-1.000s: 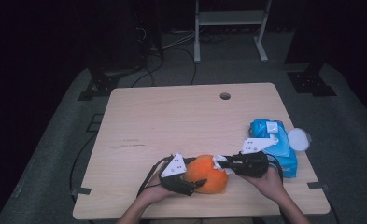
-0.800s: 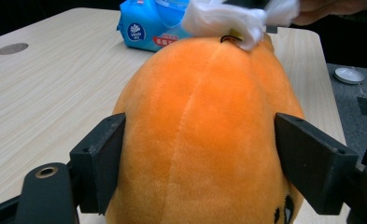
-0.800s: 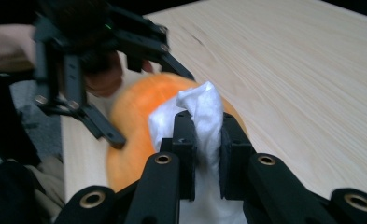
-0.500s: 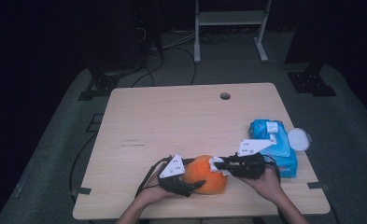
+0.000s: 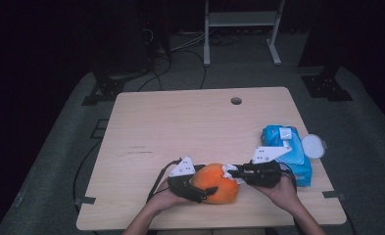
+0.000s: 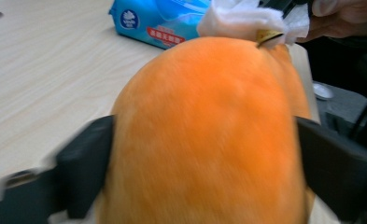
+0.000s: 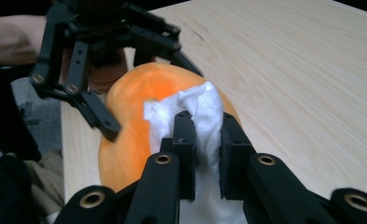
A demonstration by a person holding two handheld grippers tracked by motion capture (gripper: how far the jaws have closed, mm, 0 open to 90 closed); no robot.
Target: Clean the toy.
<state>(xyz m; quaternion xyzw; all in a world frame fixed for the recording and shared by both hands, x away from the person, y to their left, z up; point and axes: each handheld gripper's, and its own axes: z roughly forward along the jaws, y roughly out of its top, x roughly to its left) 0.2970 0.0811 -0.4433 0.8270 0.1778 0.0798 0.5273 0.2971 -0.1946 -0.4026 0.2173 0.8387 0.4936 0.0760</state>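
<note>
Both grippers matte black, linkage-style. Right gripper (image 7: 204, 154): two flat rectangular pads on paired bars, brass-coloured rivets at the pivots behind them. Left gripper (image 7: 144, 79): same open bar linkage, dull metal pivot pins, small green light on its body. Each has a pale grey three-cornered plate with dark holes on top. Black cable loops from the left unit's rear. Forearms bare.

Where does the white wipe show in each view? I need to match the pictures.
High view: white wipe, low centre, on the round orange plush toy.
Left gripper view: top right, above the toy.
Right gripper view: centre, pinched between the jaws.
Shared landmark: the orange toy.
</note>
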